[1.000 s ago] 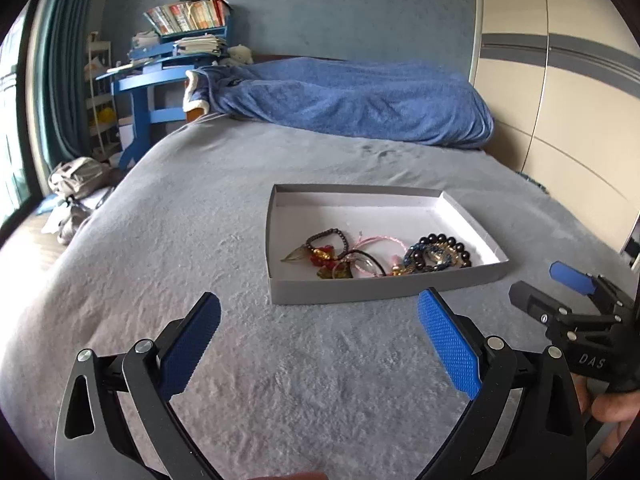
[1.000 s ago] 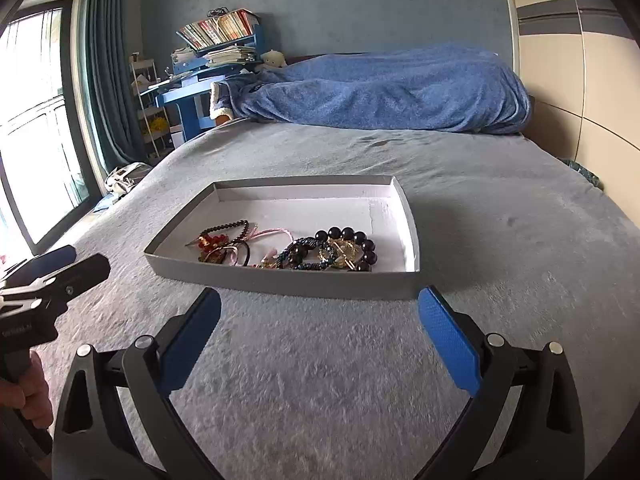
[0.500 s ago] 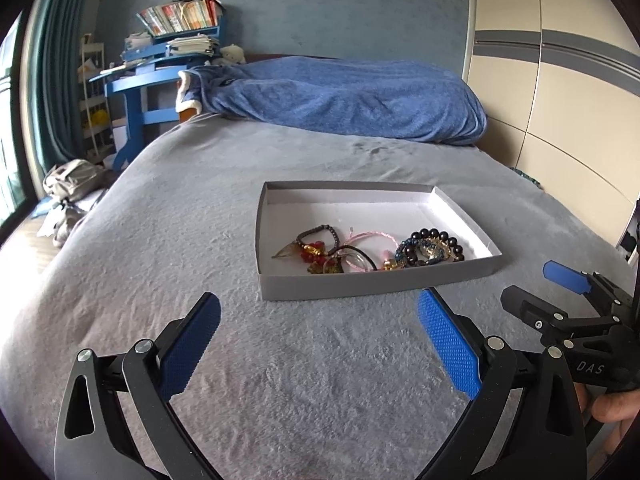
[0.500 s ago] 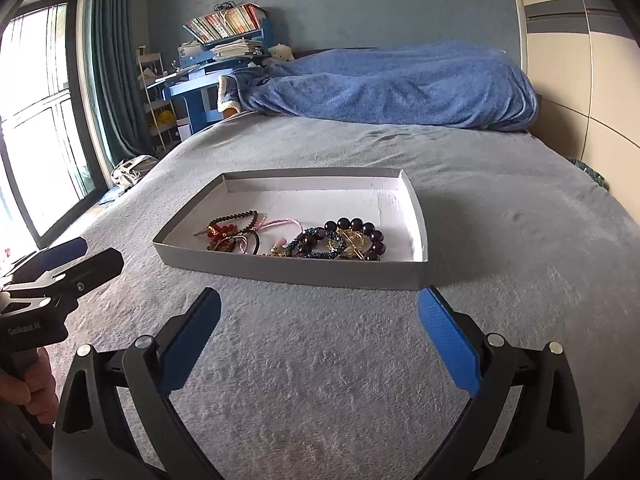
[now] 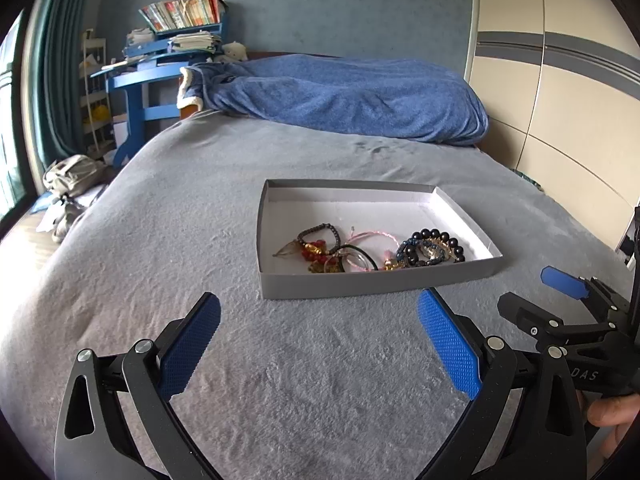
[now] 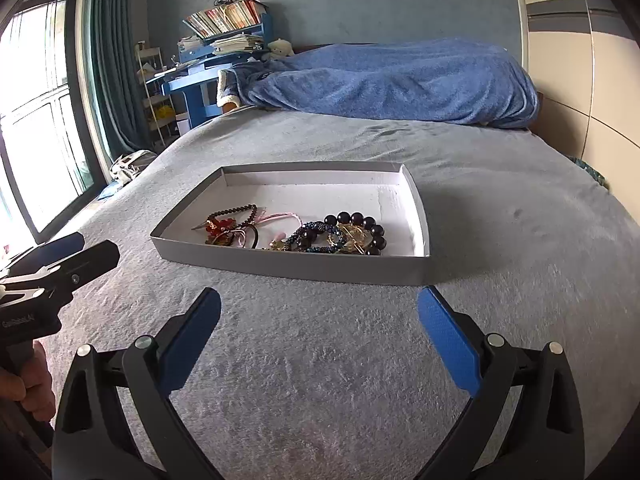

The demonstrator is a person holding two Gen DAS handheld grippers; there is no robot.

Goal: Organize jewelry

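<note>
While both grippers (image 5: 318, 344) (image 6: 318, 340) gape wide and empty, tangled bracelets (image 6: 340, 234) near the tray's (image 6: 288, 262) front edge may lift together.

Bed covered in grey plush fabric (image 5: 200, 208) carried a shallow grey cardboard tray (image 5: 360, 280) just ahead of the tongs; rumpled blue fleece blanket (image 5: 352, 96) lay far beyond.
</note>
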